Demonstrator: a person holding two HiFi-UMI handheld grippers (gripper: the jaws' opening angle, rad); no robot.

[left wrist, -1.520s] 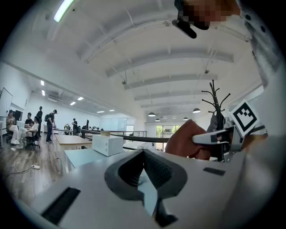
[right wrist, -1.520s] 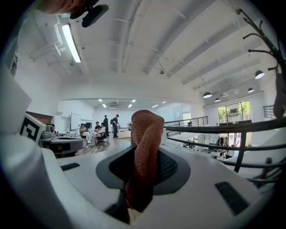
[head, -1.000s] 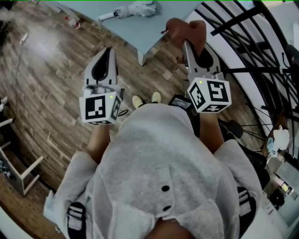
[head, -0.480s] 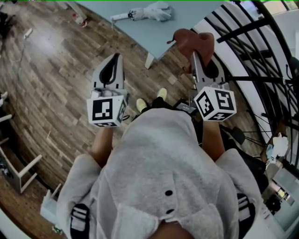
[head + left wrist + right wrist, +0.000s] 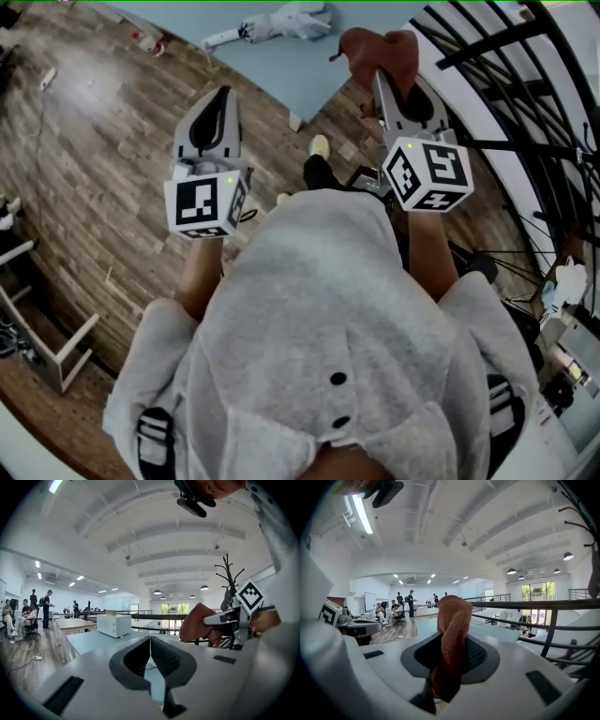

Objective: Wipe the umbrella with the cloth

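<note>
Cloth (image 5: 452, 616) pinched in right gripper (image 5: 389, 89) — left gripper (image 5: 219, 103) level beside it, fingers together.

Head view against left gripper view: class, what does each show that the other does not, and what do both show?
Only the head view shows the folded umbrella, the wooden floor and the person's grey top. Only the left gripper view shows the left hand-held gripper with its jaws together and nothing between them, a white box, and people far off. Both show the pale blue table and the right hand-held gripper shut on the brown cloth.
</note>
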